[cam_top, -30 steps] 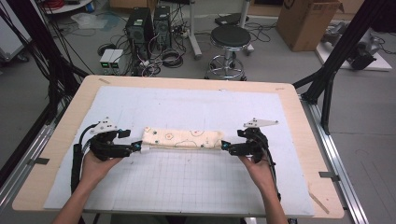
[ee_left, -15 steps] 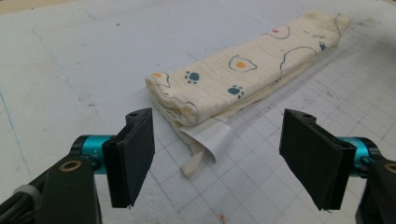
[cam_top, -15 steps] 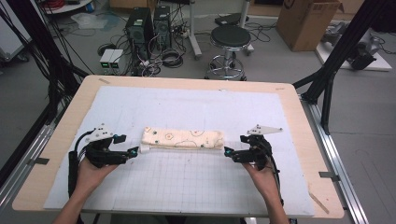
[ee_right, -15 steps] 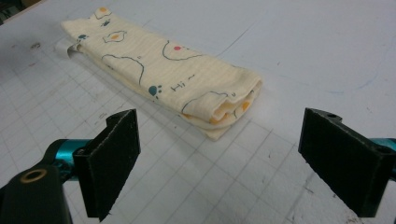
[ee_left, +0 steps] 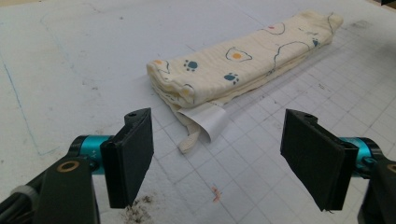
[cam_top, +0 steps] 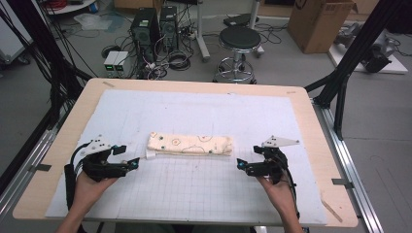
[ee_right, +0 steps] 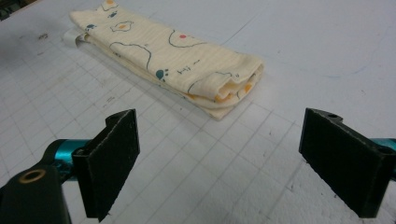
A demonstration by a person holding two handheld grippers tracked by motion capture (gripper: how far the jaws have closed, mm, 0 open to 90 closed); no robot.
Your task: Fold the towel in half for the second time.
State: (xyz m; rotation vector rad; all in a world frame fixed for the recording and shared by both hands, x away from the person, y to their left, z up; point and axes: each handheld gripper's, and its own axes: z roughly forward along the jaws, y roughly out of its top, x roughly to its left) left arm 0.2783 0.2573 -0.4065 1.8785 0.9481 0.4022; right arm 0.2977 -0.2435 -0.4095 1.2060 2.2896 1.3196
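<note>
Jaws of both grippers apart, off folded cloth [cam_top: 190, 144].

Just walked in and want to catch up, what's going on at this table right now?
A person stands at the table with a two-jaw gripper in each hand. A folded cream cloth printed with small animal figures lies on the gridded white mat, a white label sticking out at its left end. The left gripper and the right gripper sit just off the cloth's two ends, both with jaws open and nothing between them. The left jaws have just been opening. Neither gripper touches the cloth.
</note>
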